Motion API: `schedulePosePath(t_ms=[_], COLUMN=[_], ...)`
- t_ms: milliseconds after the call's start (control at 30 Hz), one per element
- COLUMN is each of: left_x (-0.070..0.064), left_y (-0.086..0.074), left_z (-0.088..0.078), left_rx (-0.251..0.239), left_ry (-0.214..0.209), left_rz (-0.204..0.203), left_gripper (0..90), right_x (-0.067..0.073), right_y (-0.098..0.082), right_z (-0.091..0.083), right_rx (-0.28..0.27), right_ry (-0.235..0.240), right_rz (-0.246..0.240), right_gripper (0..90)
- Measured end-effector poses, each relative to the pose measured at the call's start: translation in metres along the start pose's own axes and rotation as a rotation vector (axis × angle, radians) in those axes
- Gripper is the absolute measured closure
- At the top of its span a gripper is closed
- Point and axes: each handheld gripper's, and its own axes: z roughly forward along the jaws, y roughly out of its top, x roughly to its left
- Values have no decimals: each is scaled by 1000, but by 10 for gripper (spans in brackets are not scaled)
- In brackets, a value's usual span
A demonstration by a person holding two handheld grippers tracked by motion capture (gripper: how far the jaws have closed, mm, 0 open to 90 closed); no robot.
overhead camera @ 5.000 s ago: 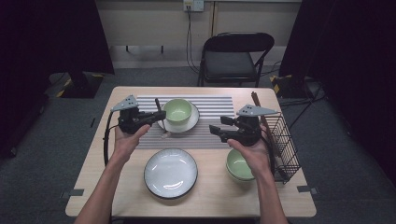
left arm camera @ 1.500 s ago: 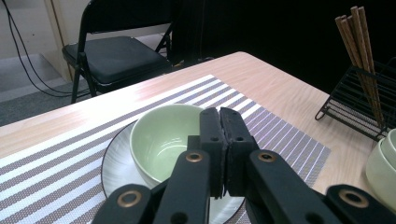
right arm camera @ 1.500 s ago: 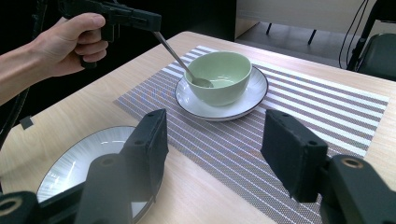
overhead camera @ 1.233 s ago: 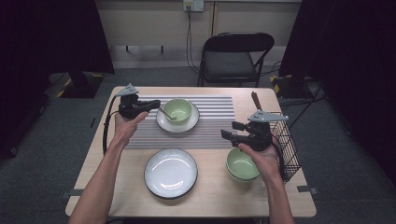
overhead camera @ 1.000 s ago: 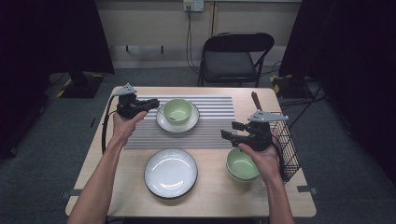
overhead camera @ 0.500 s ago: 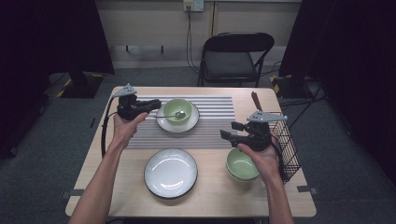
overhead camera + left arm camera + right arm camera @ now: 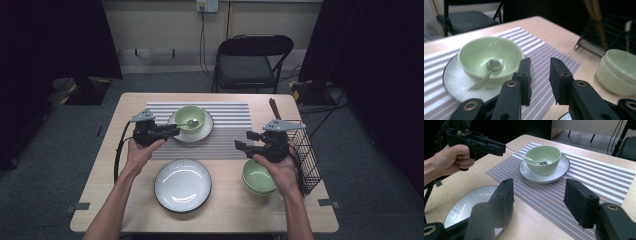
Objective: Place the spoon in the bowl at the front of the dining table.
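A pale green bowl [image 7: 191,115] [image 7: 489,51] [image 7: 544,153] stands on a white saucer [image 7: 206,131] [image 7: 450,80] [image 7: 559,173] on the striped placemat [image 7: 225,135]. A metal spoon [image 7: 192,122] [image 7: 492,64] [image 7: 541,162] lies in it, its handle leaning over the rim toward my left gripper [image 7: 176,131] [image 7: 540,72] [image 7: 502,147]. That gripper's jaws have just been opening; the gap between them holds nothing and the handle passes beside them. My right gripper [image 7: 243,140] [image 7: 537,192] hovers open and bare over the mat's right end.
A second green bowl [image 7: 258,176] [image 7: 616,70] sits under my right hand. A white dark-rimmed plate [image 7: 182,185] [image 7: 474,205] lies at the front. A black wire basket [image 7: 306,155] [image 7: 599,37] with brown sticks [image 7: 273,107] stands at the right edge. A chair [image 7: 250,60] is behind the table.
My left gripper has sunk and come nearer the saucer's left side. The spoon's bowl end now rests inside the green bowl, and the left jaws stand wider. The right hand has kept still.
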Motion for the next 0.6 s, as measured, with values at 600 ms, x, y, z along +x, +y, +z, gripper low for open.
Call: schedulePosePath(t_ms=[600], left_x=[29], left_y=[-6], left_z=[-7], left_rx=[8], left_ry=[111], left_rz=[-12], left_gripper=[694], right_x=[-1], right_y=[0], right_z=[0], right_rx=[-2], right_ry=[1], right_rz=[0], right_gripper=[409])
